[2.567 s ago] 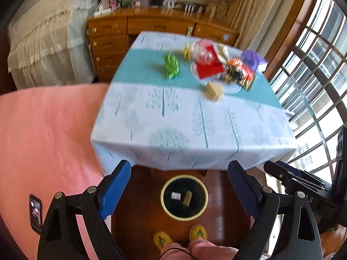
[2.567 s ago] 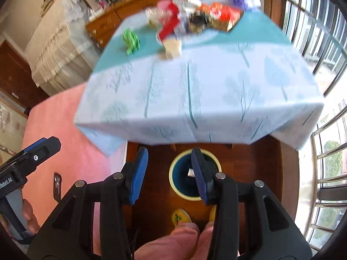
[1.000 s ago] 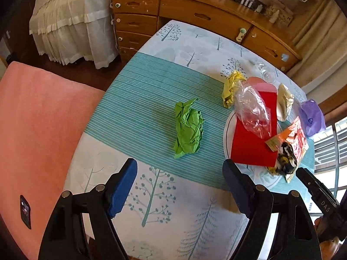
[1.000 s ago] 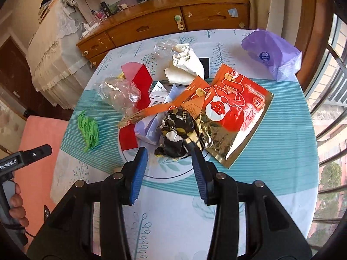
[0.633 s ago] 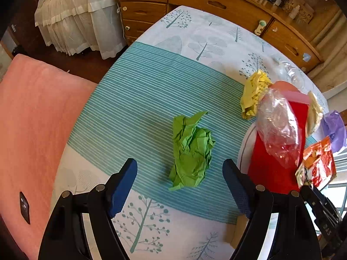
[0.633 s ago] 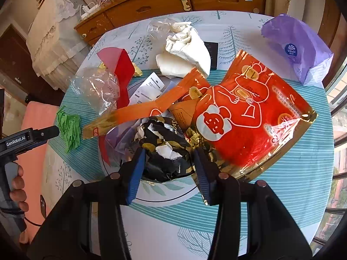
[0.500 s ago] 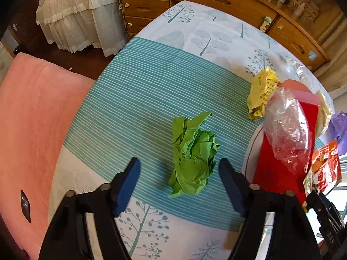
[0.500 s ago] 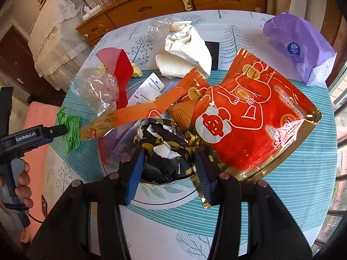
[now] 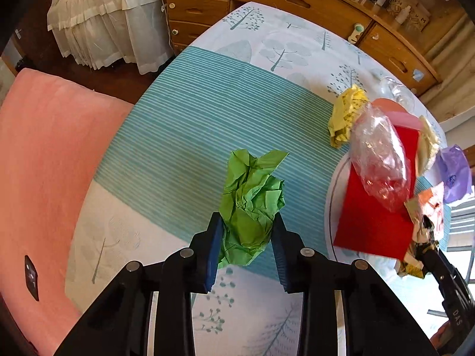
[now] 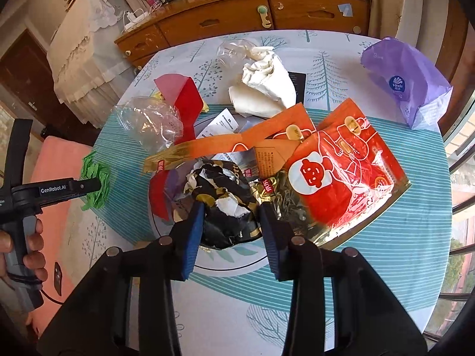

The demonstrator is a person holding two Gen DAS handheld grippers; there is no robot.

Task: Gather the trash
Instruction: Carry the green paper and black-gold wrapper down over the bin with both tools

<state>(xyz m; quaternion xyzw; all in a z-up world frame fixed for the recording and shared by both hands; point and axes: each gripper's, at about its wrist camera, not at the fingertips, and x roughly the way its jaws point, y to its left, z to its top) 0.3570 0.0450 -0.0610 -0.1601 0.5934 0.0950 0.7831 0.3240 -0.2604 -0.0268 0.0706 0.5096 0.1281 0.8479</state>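
Green paper wad (image 9: pixel 251 207) sits between the closing left hand-held gripper (image 9: pixel 247 247) pads, which touch its sides.

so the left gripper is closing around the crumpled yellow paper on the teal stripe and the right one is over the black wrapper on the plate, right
Not quite: the left gripper is closing around the crumpled green paper, as the left wrist view shows. The yellow paper lies untouched farther along the table. The right gripper is indeed at the black wrapper on the plate.

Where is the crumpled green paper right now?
In the left wrist view the crumpled green paper lies on the teal-striped tablecloth, between the closing jaws of the left gripper, left of the red paper on the plate.
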